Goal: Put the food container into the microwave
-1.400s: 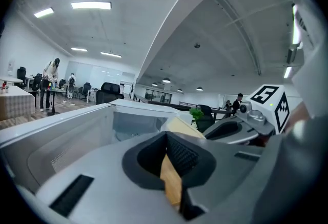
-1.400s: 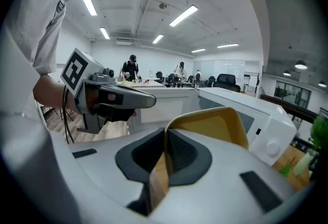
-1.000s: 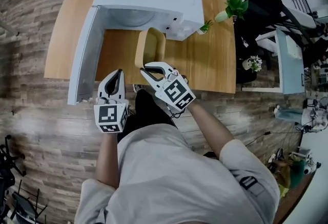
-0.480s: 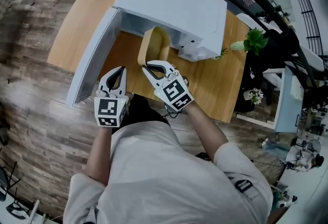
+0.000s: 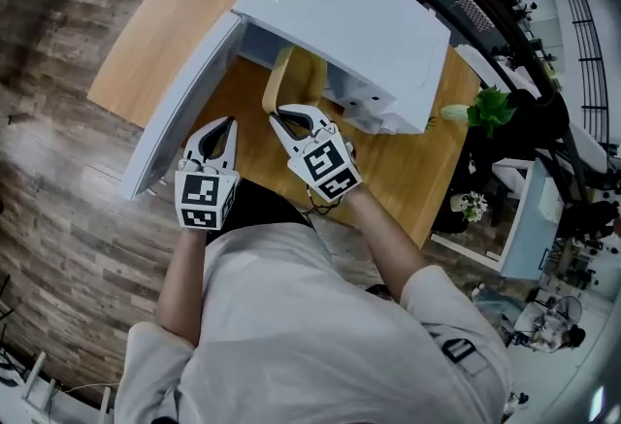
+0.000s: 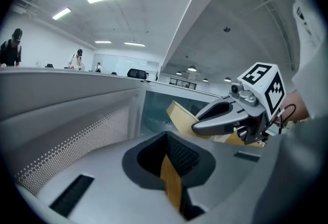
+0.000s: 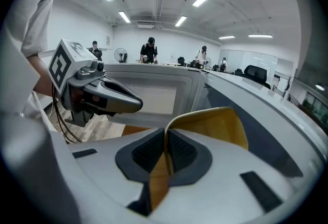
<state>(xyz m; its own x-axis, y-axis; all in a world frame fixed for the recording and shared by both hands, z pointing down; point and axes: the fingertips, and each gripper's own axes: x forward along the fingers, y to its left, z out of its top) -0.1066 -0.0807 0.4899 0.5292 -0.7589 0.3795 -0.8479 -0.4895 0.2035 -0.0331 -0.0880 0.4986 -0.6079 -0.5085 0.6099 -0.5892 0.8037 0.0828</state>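
Since your right gripper (image 5: pixel 291 114) is pinching the near wall of the tan, round-cornered, open-topped food container (image 5: pixel 291 75), the step in hand looks like the carry into the white box-shaped microwave (image 5: pixel 342 3). The container is just in front of the open cavity, with its far end at the mouth, above the light wooden table (image 5: pixel 165 19). I cannot tell whether it rests on the wood or is lifted clear.

Push it straight away from you and keep it level. A one-sided grip on a thin wall will likely let the far end sag or twist, so go slowly and raise it enough to clear the cavity's lower lip. The white microwave door (image 5: pixel 179 107) stands swung open on the left, so stay right of it.

Your left gripper (image 5: pixel 223 129) hangs just left of the right one, between it and the door, with its jaws pressed together on nothing. Hold it out of the path.

In the right gripper view the container (image 7: pixel 218 125) has a thin, smooth wall that is warm yellow inside and curves round at the corners. It has no lid, and the part that shows looks empty.
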